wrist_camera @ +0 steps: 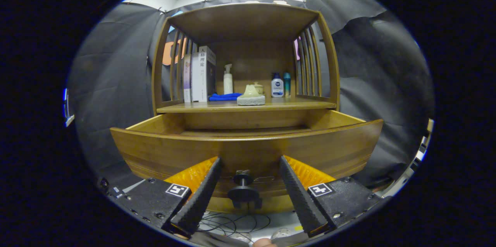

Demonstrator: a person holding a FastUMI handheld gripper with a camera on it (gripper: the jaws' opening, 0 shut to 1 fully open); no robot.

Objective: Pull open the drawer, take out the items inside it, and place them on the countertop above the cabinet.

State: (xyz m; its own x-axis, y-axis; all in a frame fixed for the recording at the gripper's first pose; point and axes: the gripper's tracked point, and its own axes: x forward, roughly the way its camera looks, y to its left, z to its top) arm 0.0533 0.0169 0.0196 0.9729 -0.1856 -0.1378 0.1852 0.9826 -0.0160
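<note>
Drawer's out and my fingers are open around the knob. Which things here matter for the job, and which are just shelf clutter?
Job:
drawer, pulled open, contents hidden behind its front
knob, between the open gripper fingers, untouched
countertop

Clutter:
books
pump bottle
blue cloth
pale dish
two small bottles

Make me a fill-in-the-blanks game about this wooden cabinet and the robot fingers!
1. The drawer is pulled ____.
2. The dark knob sits ____ the two fingers, which are not touching it.
3. The folded cloth on the countertop is ____ in colour.
4. The gripper is ____, holding nothing.

Missing words: open; between; blue; open
</note>
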